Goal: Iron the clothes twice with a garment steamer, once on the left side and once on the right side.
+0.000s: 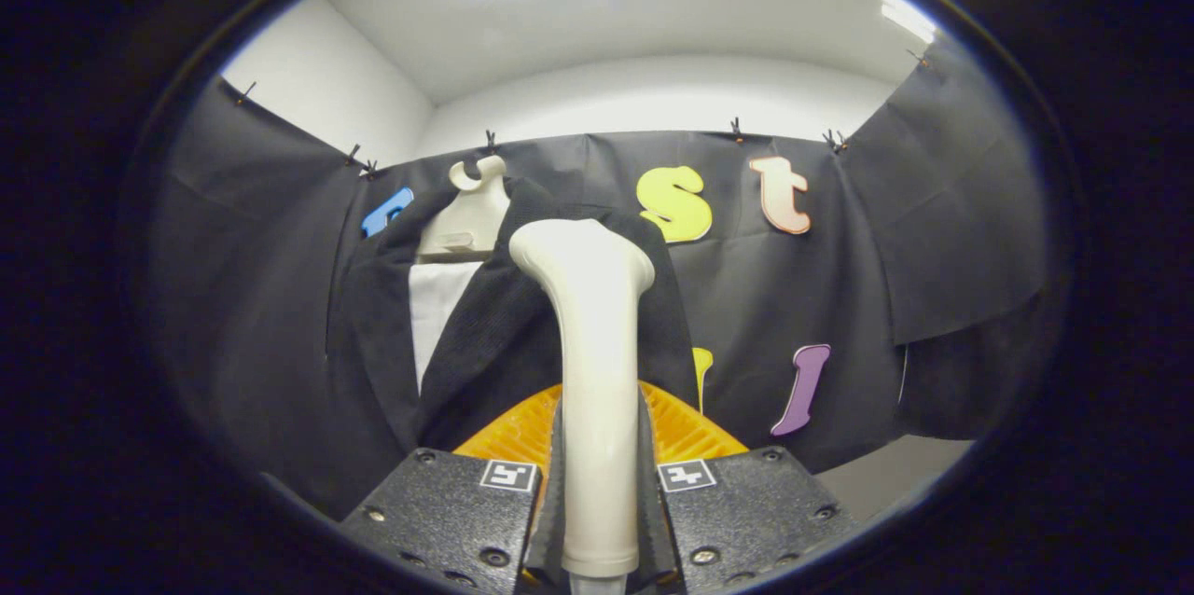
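— Black cloth, that is the jacket (pixel 522 334), yes? Where does it hang?

— It hangs on a pale hanger (pixel 471 213) against the booth wall, beyond the fingers, at about eleven o'clock from them. It is open at the front and a white lining or shirt (pixel 438 315) shows inside.

— And the garment steamer (pixel 597 390)?

— The cream handle stands upright at twelve o'clock from the gripper (pixel 597 502). The head at the top is in front of the right lapel of the jacket; whether it touches the cloth, one cannot tell. Behind the handle there is an orange ribbed part (pixel 686 432).

— How does the gripper stand?

— Its two fingers are closed narrowly on the handle, one pad on each side, both pressing it. It holds the steamer low on the handle.

— What could go wrong from here?

— The grip is far from the head, so the head may swing or turn between the pads when it is pressed on the cloth. Also the jacket hangs free; a hard push may slide it along or off the hanger, and one side would be missed.
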A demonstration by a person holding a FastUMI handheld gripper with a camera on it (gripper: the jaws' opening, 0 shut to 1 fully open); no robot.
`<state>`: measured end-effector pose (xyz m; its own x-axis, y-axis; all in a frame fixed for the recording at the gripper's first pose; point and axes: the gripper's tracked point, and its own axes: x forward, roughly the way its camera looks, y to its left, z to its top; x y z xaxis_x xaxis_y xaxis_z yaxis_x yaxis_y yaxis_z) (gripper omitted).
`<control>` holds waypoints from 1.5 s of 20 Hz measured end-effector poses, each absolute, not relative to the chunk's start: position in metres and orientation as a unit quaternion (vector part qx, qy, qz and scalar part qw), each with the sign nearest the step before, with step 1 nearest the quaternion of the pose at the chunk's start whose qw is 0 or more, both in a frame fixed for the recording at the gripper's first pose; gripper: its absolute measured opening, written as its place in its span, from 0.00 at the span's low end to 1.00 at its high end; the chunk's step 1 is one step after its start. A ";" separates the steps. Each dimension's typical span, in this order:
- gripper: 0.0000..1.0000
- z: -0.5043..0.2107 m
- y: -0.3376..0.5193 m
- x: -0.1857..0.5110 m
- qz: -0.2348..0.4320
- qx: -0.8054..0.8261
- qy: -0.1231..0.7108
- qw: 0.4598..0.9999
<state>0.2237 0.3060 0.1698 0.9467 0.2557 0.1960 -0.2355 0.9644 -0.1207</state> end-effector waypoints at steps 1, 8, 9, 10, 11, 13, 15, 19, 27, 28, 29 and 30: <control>0.34 0.166 0.307 0.226 0.122 -0.056 -0.100 0.986; 0.34 0.153 0.302 0.225 0.100 -0.068 -0.094 0.988; 0.34 0.150 0.301 0.224 0.097 -0.068 -0.090 0.989; 0.34 0.144 0.299 0.222 0.094 -0.069 -0.085 0.990; 0.34 0.139 0.297 0.220 0.092 -0.069 -0.080 0.990; 0.34 0.130 0.295 0.215 0.090 -0.074 -0.069 0.991; 0.34 0.122 0.293 0.211 0.086 -0.081 -0.062 0.991; 0.34 0.103 0.289 0.204 0.077 -0.097 -0.046 0.991; 0.34 0.056 0.287 0.184 0.070 -0.116 -0.003 0.991; 0.34 0.050 0.284 0.180 0.066 -0.115 0.004 0.991; 0.34 0.043 0.282 0.177 0.063 -0.113 0.012 0.992; 0.34 0.036 0.281 0.174 0.059 -0.110 0.021 0.992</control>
